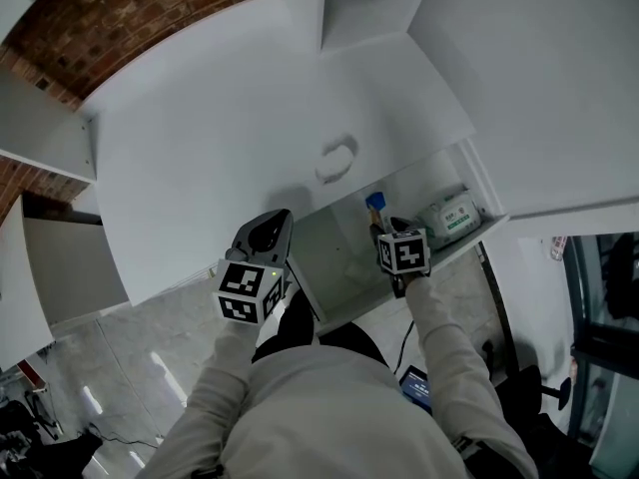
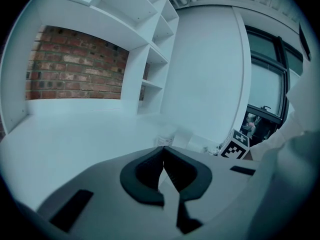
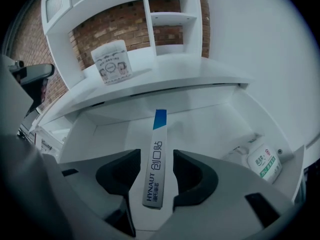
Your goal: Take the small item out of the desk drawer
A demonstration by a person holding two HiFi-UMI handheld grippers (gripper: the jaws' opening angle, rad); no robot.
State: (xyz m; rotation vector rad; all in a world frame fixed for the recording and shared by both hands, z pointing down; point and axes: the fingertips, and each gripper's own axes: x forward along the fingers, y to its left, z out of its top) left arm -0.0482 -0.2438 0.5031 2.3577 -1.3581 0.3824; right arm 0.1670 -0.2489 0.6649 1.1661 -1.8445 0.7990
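While right gripper (image 1: 384, 233) reaches into open drawer (image 1: 339, 262) at desk (image 1: 200, 148) front edge, head view shows slim box (image 1: 375, 206) in its grip, blue end up, above drawer floor. Wipes pack (image 1: 451, 218) lies at drawer's right end. Left gripper (image 1: 268, 233) hangs at desk front edge, left of drawer.

Left gripper view: jaws pressed together, nothing between.

Right gripper view: jaws pinch slim box's white lower part. Wipes pack sits in drawer's right corner. Tissue pack (image 3: 114, 61) stands on desk, back from front edge.
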